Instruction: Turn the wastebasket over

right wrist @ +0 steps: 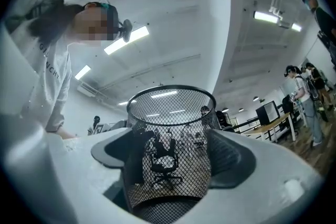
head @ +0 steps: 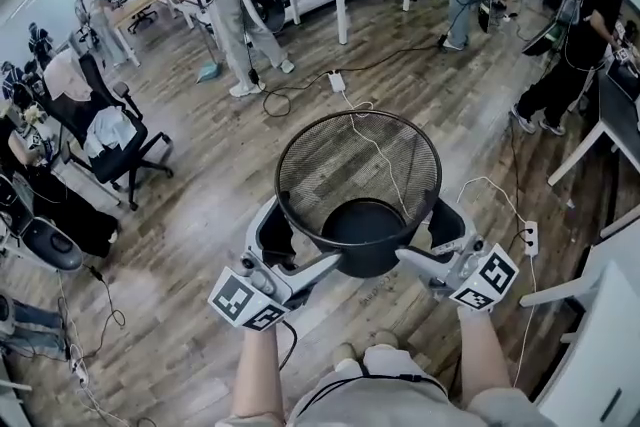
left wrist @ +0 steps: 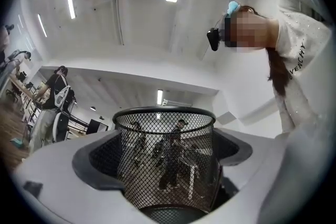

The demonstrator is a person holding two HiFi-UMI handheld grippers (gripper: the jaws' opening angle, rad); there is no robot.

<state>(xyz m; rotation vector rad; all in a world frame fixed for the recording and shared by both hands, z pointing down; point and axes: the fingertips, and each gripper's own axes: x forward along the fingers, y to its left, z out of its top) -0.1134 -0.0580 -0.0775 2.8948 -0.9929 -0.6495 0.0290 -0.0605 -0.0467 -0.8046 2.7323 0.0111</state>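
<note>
Black mesh wastebasket (head: 330,165) hangs upright above the wood floor (head: 200,175), mouth up, clamped low on its wall from both sides. Bare floor lies ahead and to the left; a white table (head: 610,355) crowds the right, and an office chair (head: 110,140) stands well apart at left. Only the gripper views show ceiling lights through the mesh (left wrist: 165,160) (right wrist: 168,155). Left gripper (head: 300,250) and right gripper (head: 430,240) each have wide-spread jaws, pads (left wrist: 100,165) (right wrist: 231,160) pressing the basket's sides.

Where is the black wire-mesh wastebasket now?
The black wire-mesh wastebasket sits centre of the head view, mouth up, held between the left gripper and right gripper.
</note>
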